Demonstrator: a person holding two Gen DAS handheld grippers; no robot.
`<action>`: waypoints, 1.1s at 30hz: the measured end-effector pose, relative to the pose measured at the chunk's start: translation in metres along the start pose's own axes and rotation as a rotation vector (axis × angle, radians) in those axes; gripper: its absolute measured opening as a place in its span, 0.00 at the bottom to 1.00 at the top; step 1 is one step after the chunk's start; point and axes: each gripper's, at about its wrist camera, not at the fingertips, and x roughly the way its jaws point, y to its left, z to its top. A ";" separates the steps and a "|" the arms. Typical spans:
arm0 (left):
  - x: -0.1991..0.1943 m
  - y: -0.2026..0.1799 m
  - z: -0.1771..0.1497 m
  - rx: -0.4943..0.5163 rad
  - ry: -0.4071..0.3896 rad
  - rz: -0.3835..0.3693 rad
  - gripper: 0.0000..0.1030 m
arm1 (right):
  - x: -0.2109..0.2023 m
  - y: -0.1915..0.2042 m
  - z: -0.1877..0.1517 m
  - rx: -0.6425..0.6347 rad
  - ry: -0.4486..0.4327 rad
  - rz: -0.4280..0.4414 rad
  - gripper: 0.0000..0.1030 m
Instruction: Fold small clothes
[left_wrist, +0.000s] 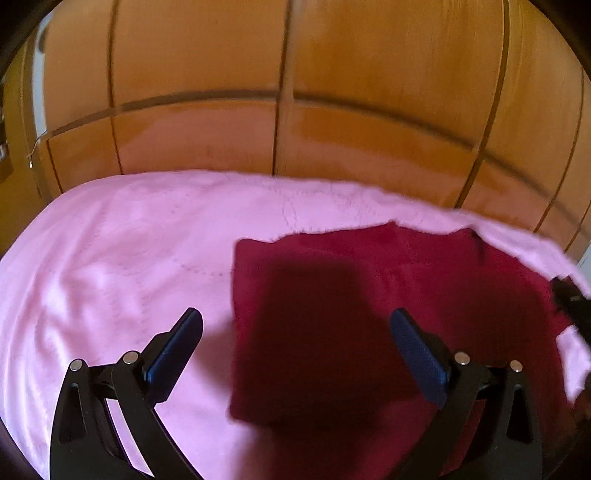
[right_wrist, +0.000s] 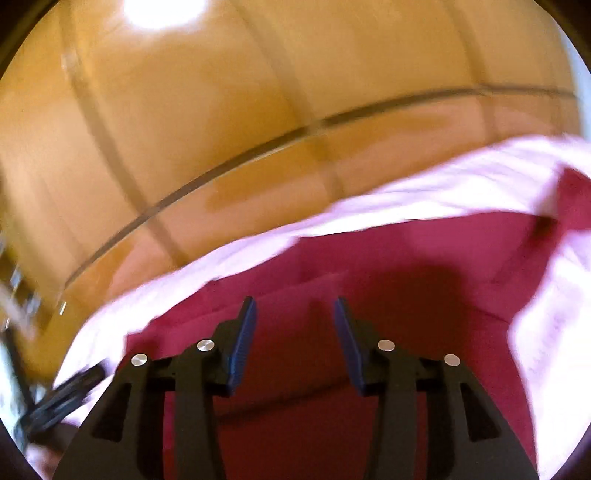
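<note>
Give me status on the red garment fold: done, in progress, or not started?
Looks partly done: the dark red garment lies on the pink bedspread with a flap already doubled over its left side. In hand: nothing; the left gripper and right gripper are open above it. Whether more folds remain is unclear.

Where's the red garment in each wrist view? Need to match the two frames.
Left wrist: red garment fills the lower right, lying on the pink sheet.
Right wrist: red garment fills the lower middle, under the right gripper, and runs to the right edge.
Shared landmark: the wooden wardrobe behind the bed.
</note>
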 end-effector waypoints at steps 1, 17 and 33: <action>0.014 -0.002 -0.001 0.005 0.037 0.034 0.98 | 0.008 0.020 -0.001 -0.065 0.041 0.036 0.42; 0.049 0.014 -0.020 -0.100 0.175 0.092 0.98 | 0.096 0.047 -0.031 -0.061 0.355 0.131 0.00; 0.023 0.015 -0.018 -0.040 0.142 0.231 0.98 | 0.036 -0.050 -0.018 0.127 0.207 0.024 0.17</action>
